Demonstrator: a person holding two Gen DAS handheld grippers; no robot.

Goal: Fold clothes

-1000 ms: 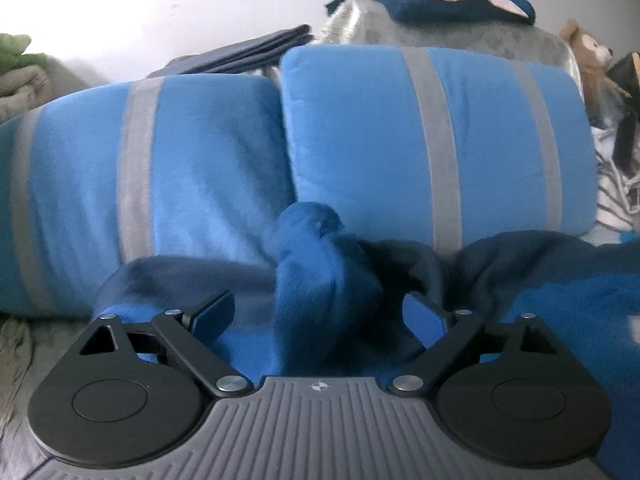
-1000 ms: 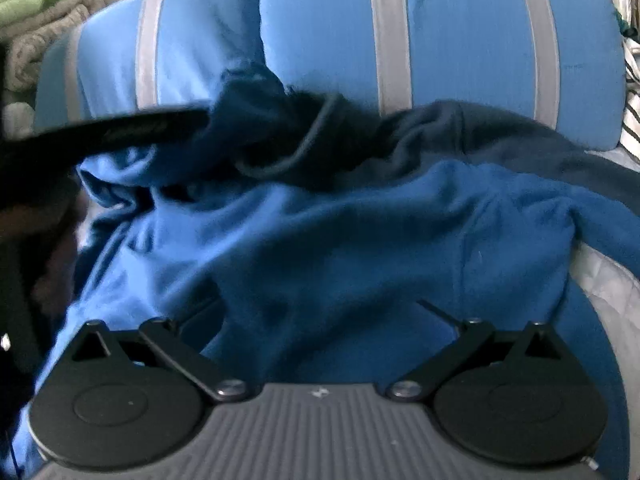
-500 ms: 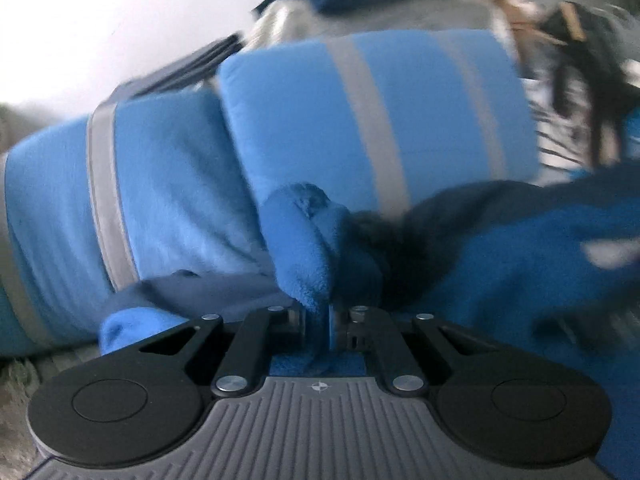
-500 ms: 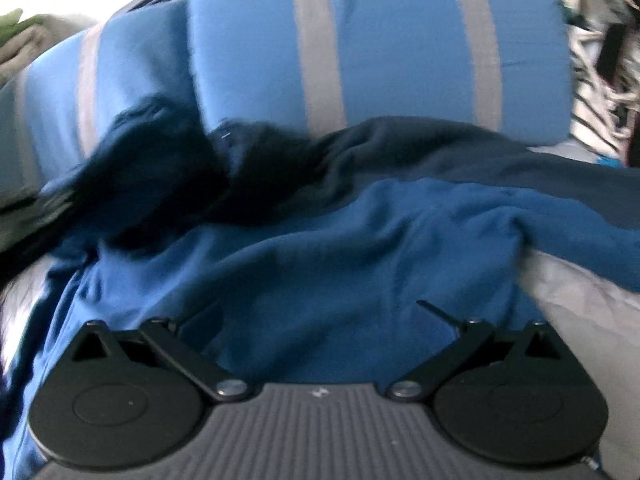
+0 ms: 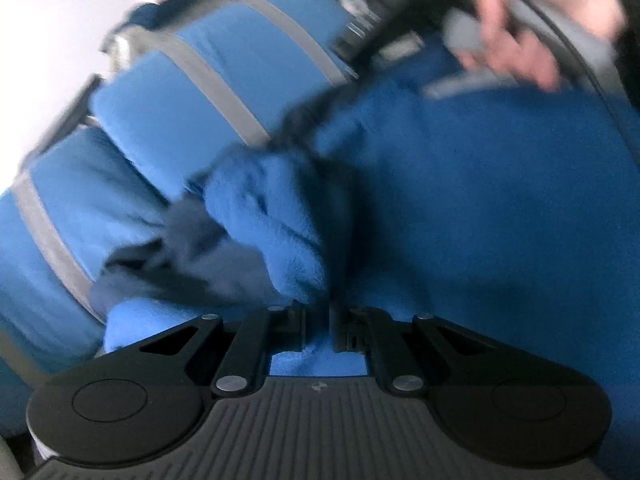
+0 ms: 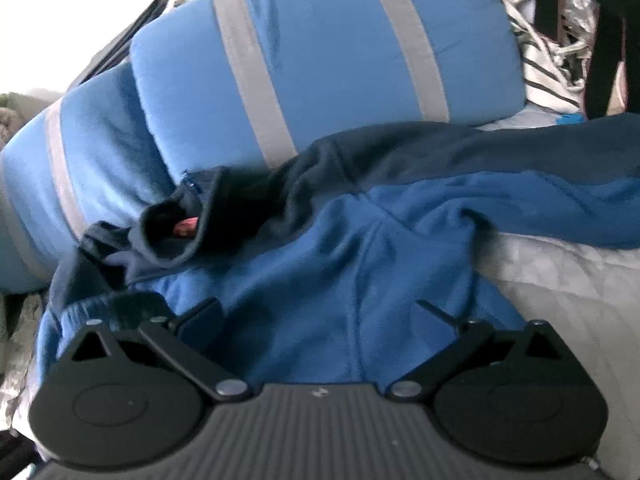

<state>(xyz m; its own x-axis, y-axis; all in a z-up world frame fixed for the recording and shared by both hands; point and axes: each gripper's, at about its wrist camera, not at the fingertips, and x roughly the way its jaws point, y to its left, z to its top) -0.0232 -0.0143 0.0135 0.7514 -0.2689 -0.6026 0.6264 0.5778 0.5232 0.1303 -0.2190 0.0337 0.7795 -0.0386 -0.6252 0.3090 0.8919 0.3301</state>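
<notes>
Left gripper [image 5: 318, 320]: jaws nearly together with a bunched fold of the blue sweatshirt [image 5: 460, 220] pinched between the pads, though the jaws are easing open a touch. The fold rises straight ahead of the fingertips as a lump; a dark navy part of the garment trails off to the gripper's left. The main body of the sweatshirt spreads ahead and to the right of this gripper. View is tilted and blurred.

A hand [image 5: 532, 36] shows far ahead at upper right of the left gripper, above the sweatshirt, holding something grey and dark; too blurred to say what.

Right gripper [image 6: 320, 308]: jaws spread wide, nothing clamped. Sweatshirt lies directly under and ahead of it, fabric filling the gap between the fingers; cannot tell if the tips touch cloth. Navy collar or hood section lies further ahead and to its left, with a small red patch inside.

Two blue pillows with grey stripes [image 6: 320, 60] sit beyond the sweatshirt. Light quilted bedding [image 6: 568, 292] is to the right gripper's right.
</notes>
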